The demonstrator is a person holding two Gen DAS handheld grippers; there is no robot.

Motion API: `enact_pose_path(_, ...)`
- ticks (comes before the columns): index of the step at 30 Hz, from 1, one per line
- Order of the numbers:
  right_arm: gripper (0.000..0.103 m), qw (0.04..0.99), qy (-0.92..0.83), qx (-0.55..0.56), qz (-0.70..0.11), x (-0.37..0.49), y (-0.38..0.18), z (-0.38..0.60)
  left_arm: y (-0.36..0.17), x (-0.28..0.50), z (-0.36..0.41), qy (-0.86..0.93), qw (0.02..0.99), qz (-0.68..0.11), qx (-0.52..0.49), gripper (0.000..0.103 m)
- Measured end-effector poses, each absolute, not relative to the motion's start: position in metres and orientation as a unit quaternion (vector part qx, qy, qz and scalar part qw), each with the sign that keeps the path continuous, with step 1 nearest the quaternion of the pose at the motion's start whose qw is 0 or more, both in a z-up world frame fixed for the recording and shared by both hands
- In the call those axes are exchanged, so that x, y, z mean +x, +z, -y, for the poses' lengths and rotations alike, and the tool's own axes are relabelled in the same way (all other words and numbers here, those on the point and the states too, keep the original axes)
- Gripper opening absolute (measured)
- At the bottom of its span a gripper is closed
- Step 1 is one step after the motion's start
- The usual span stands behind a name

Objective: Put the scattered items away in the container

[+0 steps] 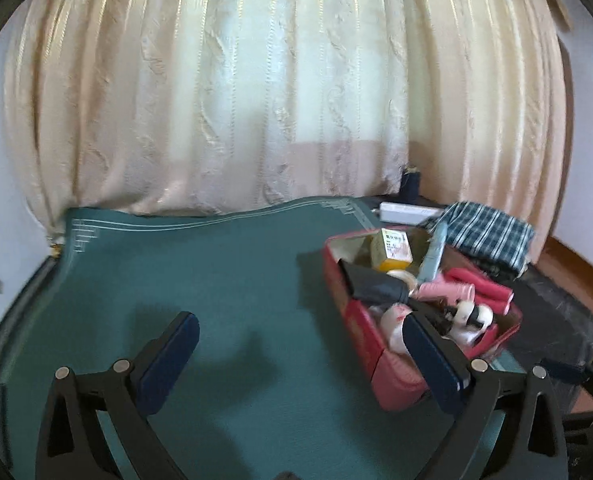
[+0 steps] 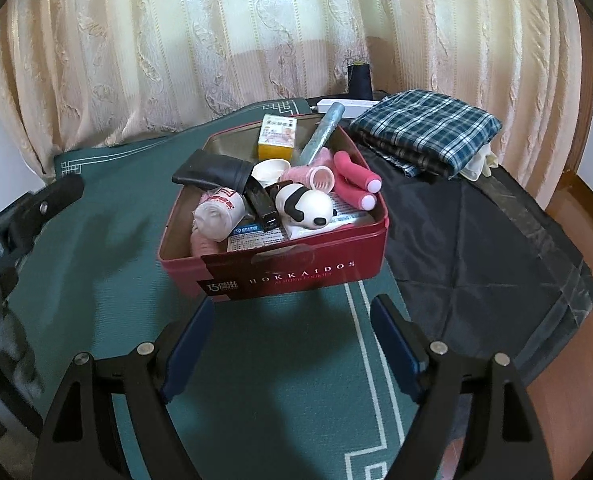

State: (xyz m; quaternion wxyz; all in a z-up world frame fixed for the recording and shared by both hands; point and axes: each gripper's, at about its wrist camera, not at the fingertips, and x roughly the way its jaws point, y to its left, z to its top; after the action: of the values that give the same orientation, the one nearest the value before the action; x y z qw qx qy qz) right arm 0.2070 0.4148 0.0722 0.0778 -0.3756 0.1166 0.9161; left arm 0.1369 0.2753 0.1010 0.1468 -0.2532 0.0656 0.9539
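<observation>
A red cookie tin (image 2: 296,274) stands on the green mat (image 2: 280,380), heaped with small items: a panda toy (image 2: 306,204), pink hair rollers (image 2: 356,178), a yellow box (image 2: 277,138), a black pouch (image 2: 212,172), a blue tube (image 2: 322,134). My right gripper (image 2: 292,320) is open and empty just in front of the tin. My left gripper (image 1: 300,334) is open and empty over the mat, its right finger (image 1: 432,356) overlapping the tin (image 1: 360,332) in the left wrist view. The left gripper's body shows at the left edge of the right wrist view (image 2: 36,208).
A folded plaid cloth (image 2: 424,128) lies behind the tin to the right, on a dark cover (image 2: 476,232). A white power strip (image 2: 348,106) and a dark thread spool (image 2: 358,76) sit at the back by the cream curtain (image 2: 216,40). Wooden floor (image 2: 576,280) lies beyond the right edge.
</observation>
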Motion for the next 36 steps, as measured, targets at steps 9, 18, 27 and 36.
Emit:
enact_pose_path(9, 0.083, 0.097, 0.917, -0.371, -0.112, 0.212, 0.072, -0.42, 0.077, 0.149, -0.293, 0.922, 0.206, -0.073, -0.319, 0.103)
enact_pose_path(18, 0.083, 0.103, 0.921, -0.362, -0.106, 0.216, 0.075, -0.424, 0.079, 0.154, -0.299, 0.926, 0.199, -0.075, -0.311, 0.103)
enact_pose_path(27, 0.083, 0.102, 0.92, -0.36, -0.113, 0.218, 0.073, -0.425, 0.076, 0.153, -0.303, 0.916, 0.2, -0.075, -0.34, 0.103)
enact_pose_path(36, 0.083, 0.112, 0.92, -0.358, -0.112, 0.222, 0.073, -0.428, 0.067, 0.153, -0.306, 0.903, 0.217, -0.069, -0.365, 0.103)
